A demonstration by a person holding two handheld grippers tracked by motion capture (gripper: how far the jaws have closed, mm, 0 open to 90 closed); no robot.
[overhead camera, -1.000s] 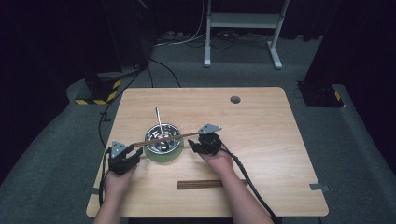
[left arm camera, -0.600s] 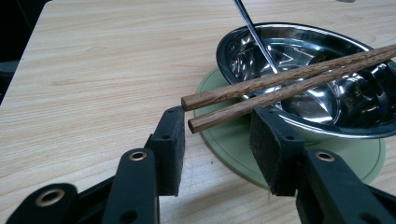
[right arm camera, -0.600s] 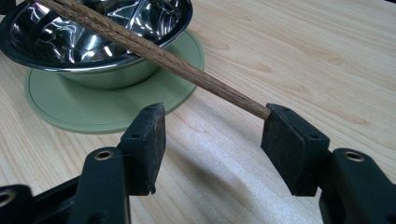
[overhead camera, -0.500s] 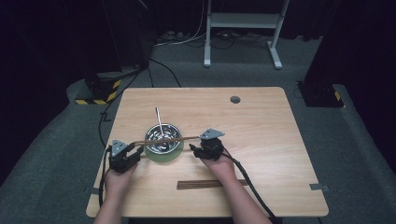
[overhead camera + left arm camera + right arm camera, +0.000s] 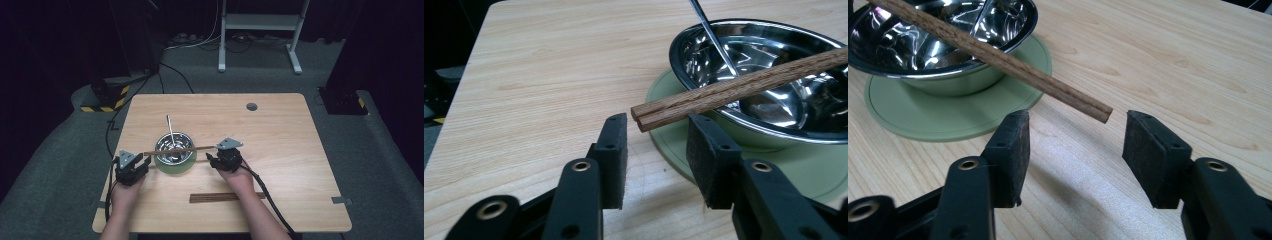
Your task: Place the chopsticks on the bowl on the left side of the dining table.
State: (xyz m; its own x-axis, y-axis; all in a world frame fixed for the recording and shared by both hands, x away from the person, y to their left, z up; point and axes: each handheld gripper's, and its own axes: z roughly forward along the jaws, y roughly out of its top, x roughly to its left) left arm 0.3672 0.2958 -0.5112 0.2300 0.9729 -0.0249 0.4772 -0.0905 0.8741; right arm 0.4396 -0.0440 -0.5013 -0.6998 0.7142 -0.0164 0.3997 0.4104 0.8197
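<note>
A steel bowl (image 5: 173, 150) stands on a green round mat (image 5: 175, 169) at the table's front left. A spoon (image 5: 170, 127) leans in the bowl, handle pointing away. A pair of brown chopsticks (image 5: 180, 149) lies across the bowl's rim, both ends overhanging. My left gripper (image 5: 144, 161) is open just short of the chopsticks' left end (image 5: 649, 112), its jaws apart below it. My right gripper (image 5: 210, 159) is open too, with the chopsticks' right end (image 5: 1098, 111) hanging free just above and ahead of its gap (image 5: 1075, 132). Neither gripper holds anything.
A second pair of chopsticks (image 5: 225, 197) lies flat near the table's front edge, beside the right forearm. A round cable hole (image 5: 251, 106) sits at the back of the table (image 5: 280, 140). Cables trail from both grippers off the front edge.
The chopsticks, earlier slanting from the right gripper to the bowl, now rest level on the rim. The right gripper has let go and drawn back slightly. The left gripper barely moved.
</note>
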